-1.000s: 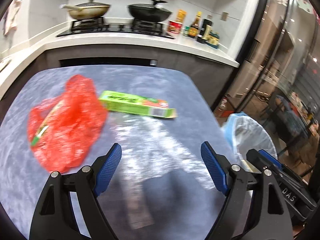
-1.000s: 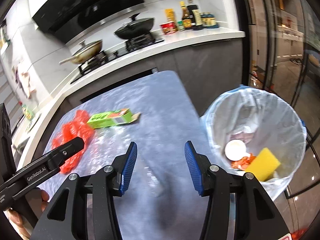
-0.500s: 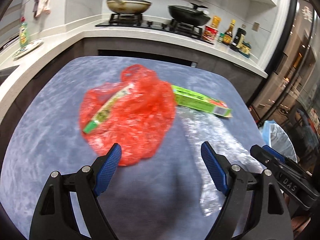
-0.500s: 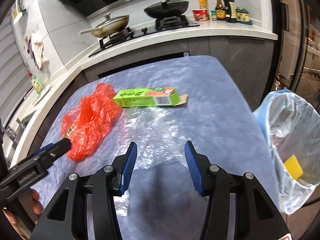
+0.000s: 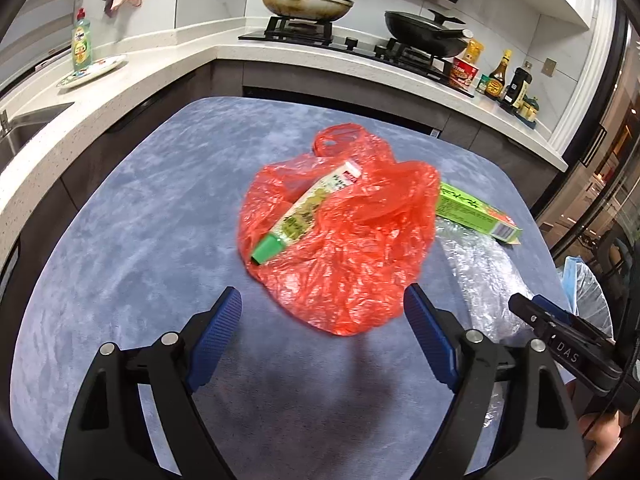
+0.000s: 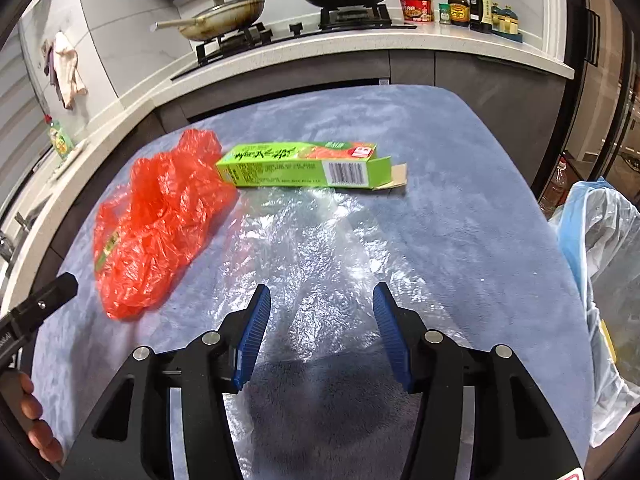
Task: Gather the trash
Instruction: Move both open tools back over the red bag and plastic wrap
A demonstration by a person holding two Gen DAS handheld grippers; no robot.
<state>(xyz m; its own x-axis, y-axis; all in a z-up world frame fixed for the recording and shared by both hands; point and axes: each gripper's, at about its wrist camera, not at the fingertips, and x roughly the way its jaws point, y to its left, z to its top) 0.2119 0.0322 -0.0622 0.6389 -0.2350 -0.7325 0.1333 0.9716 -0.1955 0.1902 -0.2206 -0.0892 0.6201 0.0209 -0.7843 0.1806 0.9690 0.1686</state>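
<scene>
Left wrist view: left gripper [image 5: 322, 334] spread wide, empty, above the blue table [image 5: 132, 240], just short of a red plastic bag [image 5: 344, 240] with a green-capped tube [image 5: 306, 210] on it. Green carton [image 6: 304, 165] touches the bag's far side. Right gripper [image 6: 320, 332], half spread and empty, hangs over clear plastic film [image 6: 304, 248]. Lined trash bin [image 6: 600, 280] stands right of the table.

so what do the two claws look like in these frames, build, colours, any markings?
Both match: black angular frames with cut-out windows and silver pivot bolts, and ribbed blue pads on the inner faces of the fingers. The left claw and right claw share this build. From the left view, the right one's side carries white "DAS" lettering. No cables or sleeves visible.
</scene>
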